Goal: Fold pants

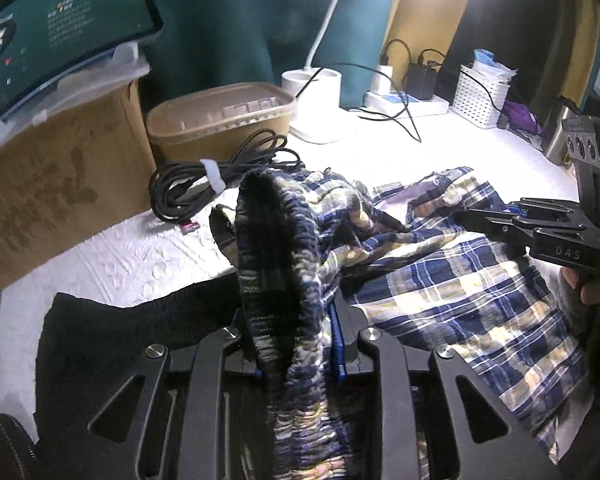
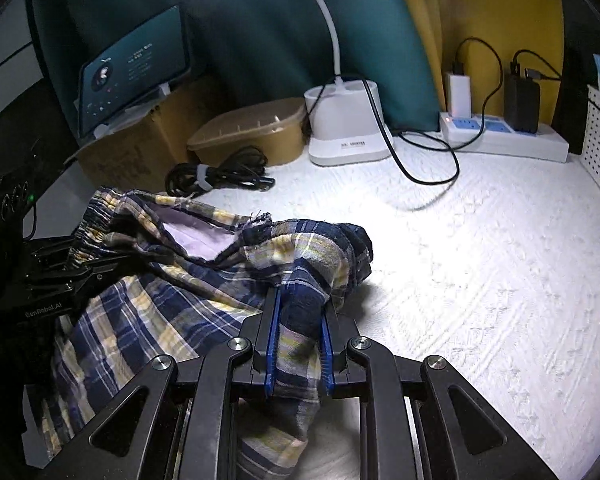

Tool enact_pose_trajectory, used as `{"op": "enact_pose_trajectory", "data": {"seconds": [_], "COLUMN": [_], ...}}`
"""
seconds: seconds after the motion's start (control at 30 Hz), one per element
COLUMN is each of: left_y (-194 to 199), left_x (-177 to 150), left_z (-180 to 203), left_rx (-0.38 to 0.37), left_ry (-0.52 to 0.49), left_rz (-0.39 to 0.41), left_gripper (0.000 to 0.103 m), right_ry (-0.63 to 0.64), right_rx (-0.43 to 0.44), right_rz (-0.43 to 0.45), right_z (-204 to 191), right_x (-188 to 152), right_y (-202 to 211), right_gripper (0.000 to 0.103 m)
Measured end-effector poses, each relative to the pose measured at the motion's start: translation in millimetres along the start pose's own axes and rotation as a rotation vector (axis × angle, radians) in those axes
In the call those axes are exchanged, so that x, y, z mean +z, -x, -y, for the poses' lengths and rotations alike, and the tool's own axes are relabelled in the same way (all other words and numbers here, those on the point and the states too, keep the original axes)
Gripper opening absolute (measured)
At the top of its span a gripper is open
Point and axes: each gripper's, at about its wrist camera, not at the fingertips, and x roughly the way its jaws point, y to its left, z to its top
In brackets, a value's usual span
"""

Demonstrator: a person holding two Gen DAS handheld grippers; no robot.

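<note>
Blue, yellow and white plaid pants (image 1: 452, 292) lie crumpled on a white textured cover (image 2: 480, 264). My left gripper (image 1: 292, 320) is shut on the gathered elastic waistband (image 1: 272, 240), which stands up between its fingers. In the right wrist view the same gripper (image 2: 112, 264) clamps the waistband at the left edge. My right gripper (image 2: 302, 304) is shut on a bunched fold of the plaid pants (image 2: 172, 304), with the cloth squeezed between its blue pads (image 2: 274, 332). From the left wrist view, the right gripper (image 1: 464, 216) reaches in from the right over the cloth.
A coiled black cable (image 1: 220, 184) lies just beyond the pants. Behind it stand a brown lidded tub (image 1: 220, 116), a cardboard box (image 1: 60, 184) carrying a tablet (image 1: 60, 32), a white lamp base (image 2: 344, 128), a power strip (image 2: 500, 136) and a white basket (image 1: 480, 96).
</note>
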Motion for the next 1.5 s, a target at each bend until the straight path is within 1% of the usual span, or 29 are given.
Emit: {"op": "enact_pose_trajectory", "data": {"seconds": [0.2, 0.27, 0.3, 0.33, 0.37, 0.4, 0.47, 0.57, 0.63, 0.7, 0.77, 0.8, 0.87, 0.9, 0.97, 1.1, 1.17, 1.37, 1.5], "left_y": [-0.9, 0.1, 1.0, 1.5, 1.9, 2.1, 3.1, 11.1, 21.7, 33.5, 47.5, 51.3, 53.2, 51.4, 40.3, 11.4, 0.7, -12.6, -9.2], "left_x": [-2.5, -2.9, -3.0, -2.9, -3.2, -3.2, -1.8, 2.9, 6.6, 10.2, 14.3, 16.0, 20.9, 22.4, 25.8, 24.4, 21.2, 18.0, 15.4], "left_z": [-10.6, -12.8, -13.0, -12.3, -12.7, -13.3, -13.2, -8.0, -4.5, -4.3, -6.6, -8.4, -12.5, -13.5, -18.2, -34.4, -41.2, -45.2, -43.7], "left_rx": [-0.019, -0.02, -0.019, -0.017, -0.017, -0.02, -0.024, -0.01, -0.006, -0.01, -0.025, -0.032, -0.032, -0.024, -0.012, 0.037, 0.045, 0.083, 0.103], "left_ry": [0.032, 0.04, 0.039, 0.039, 0.042, 0.046, 0.054, 0.027, 0.004, -0.008, -0.004, 0.002, 0.014, 0.014, 0.021, 0.082, 0.103, 0.084, 0.065], "left_rz": [0.005, 0.005, 0.006, 0.007, 0.007, 0.006, 0.0, 0.001, 0.019, 0.049, 0.092, 0.108, 0.127, 0.128, 0.118, 0.045, 0.024, 0.011, 0.017], "left_gripper": [0.029, 0.029, 0.029, 0.029, 0.029, 0.029, 0.029, 0.033, 0.038, 0.049, 0.055, 0.056, 0.056, 0.056, 0.056, 0.056, 0.056, 0.059, 0.059], "right_ry": [-0.065, -0.09, -0.105, -0.117, -0.133, -0.145, -0.149, -0.141, -0.155, -0.165, -0.166, -0.166, -0.163, -0.159, -0.146, -0.131, -0.119, -0.099, -0.098], "right_rx": [-0.01, -0.035, -0.052, -0.071, -0.092, -0.099, -0.116, -0.146, -0.153, -0.155, -0.157, -0.154, -0.145, -0.143, -0.138, -0.124, -0.119, -0.132, -0.15], "right_rz": [-0.018, -0.01, -0.002, 0.005, 0.011, 0.011, 0.009, 0.016, 0.021, 0.033, 0.045, 0.047, 0.048, 0.047, 0.041, 0.016, 0.003, -0.031, -0.039], "right_z": [17.5, 25.0, 30.3, 34.8, 40.5, 45.3, 50.6, 51.5, 53.6, 53.8, 50.8, 49.0, 44.5, 41.6, 35.1, 23.2, 17.9, 13.8, 16.8], "right_x": [6.1, 8.6, 9.5, 10.0, 10.6, 11.4, 11.4, 12.0, 11.7, 11.8, 11.4, 10.7, 9.5, 8.7, 5.8, -2.2, -6.7, -17.8, -21.6], "right_y": [-10.9, -9.7, -7.5, -5.6, -3.0, -2.3, -0.3, 2.9, 5.8, 12.1, 19.7, 22.5, 26.9, 28.6, 30.8, 27.7, 24.3, 14.7, 14.0], "right_gripper": [0.018, 0.019, 0.029, 0.035, 0.044, 0.045, 0.045, 0.045, 0.045, 0.045, 0.045, 0.045, 0.046, 0.048, 0.048, 0.048, 0.048, 0.048, 0.049]}}
